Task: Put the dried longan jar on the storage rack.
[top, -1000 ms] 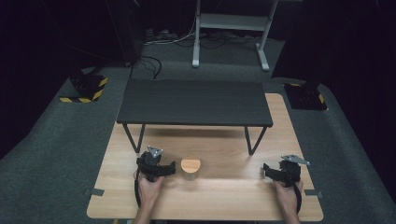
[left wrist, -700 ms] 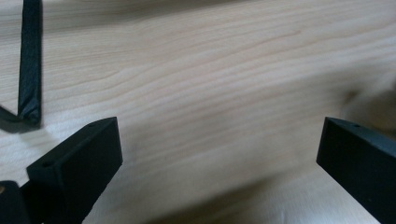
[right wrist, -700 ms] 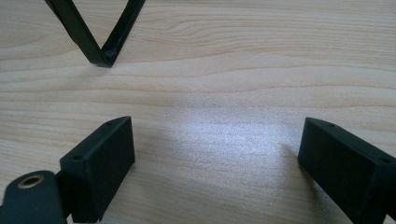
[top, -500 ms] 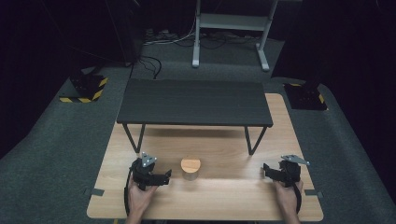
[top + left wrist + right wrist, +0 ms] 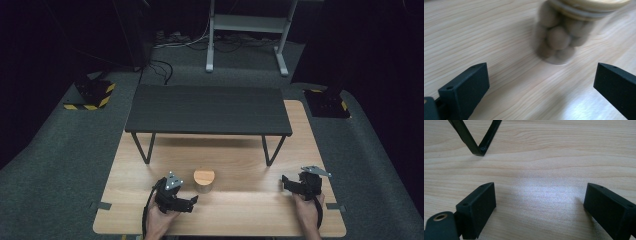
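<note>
A small glass jar [image 5: 204, 181] with a wooden lid stands near the middle front of the wooden table [image 5: 240, 160]. In the left gripper view the jar [image 5: 559, 37] is blurred and holds round brown balls. My left gripper [image 5: 190, 199] lies just left of and nearer than the jar, pointing toward it. Its jaws [image 5: 541, 72] stand wide open, and the jar is a little beyond their tips. My right gripper [image 5: 286, 183] rests at the front right of the table, open [image 5: 539, 192], with bare wood between its jaws.
A low black shelf [image 5: 208, 109] on thin V-shaped legs spans the back half of the table. One leg foot [image 5: 479, 149] stands just ahead of the right gripper. Dark carpet surrounds the table, with a metal stand [image 5: 245, 30] farther back.
My left gripper drew back toward the table's front edge and swung to face the jar. The right gripper and the jar stayed where they were.
</note>
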A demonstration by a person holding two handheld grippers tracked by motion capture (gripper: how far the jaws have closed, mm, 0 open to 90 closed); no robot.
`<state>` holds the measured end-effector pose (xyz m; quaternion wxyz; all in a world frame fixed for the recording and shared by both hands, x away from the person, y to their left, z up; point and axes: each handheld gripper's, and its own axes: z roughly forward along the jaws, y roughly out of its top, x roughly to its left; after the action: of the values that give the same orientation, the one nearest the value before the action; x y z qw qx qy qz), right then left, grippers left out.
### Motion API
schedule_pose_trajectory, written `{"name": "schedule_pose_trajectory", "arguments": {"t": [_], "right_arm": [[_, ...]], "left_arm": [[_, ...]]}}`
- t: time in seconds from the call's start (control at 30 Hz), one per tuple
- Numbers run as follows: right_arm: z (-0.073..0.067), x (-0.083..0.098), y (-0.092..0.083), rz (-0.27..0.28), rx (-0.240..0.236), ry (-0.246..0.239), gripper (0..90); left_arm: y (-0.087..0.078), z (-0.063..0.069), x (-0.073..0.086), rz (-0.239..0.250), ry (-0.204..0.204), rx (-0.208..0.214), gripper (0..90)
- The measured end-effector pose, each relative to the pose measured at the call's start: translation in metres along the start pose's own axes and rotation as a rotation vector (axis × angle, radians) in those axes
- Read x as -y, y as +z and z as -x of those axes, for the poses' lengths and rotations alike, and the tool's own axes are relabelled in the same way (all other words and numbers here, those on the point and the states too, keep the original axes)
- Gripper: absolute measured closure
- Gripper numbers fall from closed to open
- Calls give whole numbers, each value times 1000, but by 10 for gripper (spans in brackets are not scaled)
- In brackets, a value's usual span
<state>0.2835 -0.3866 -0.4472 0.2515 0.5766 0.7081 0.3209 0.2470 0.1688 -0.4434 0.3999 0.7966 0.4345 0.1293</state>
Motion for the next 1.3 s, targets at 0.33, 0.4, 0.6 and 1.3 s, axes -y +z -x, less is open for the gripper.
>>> {"name": "schedule_pose_trajectory", "arguments": {"t": [0.33, 0.4, 0.6, 1.3], "right_arm": [[1, 0, 0, 1, -2, 1, 100], [0, 0, 0, 0, -2, 0, 100], [0, 0, 0, 0, -2, 1, 100], [0, 0, 0, 0, -2, 0, 100]], "left_arm": [[14, 8, -16, -2, 50, 37, 3], [17, 8, -19, -5, 56, 43, 3], [26, 11, -26, -5, 64, 33, 2], [49, 25, -42, -23, 88, -24, 89]]}}
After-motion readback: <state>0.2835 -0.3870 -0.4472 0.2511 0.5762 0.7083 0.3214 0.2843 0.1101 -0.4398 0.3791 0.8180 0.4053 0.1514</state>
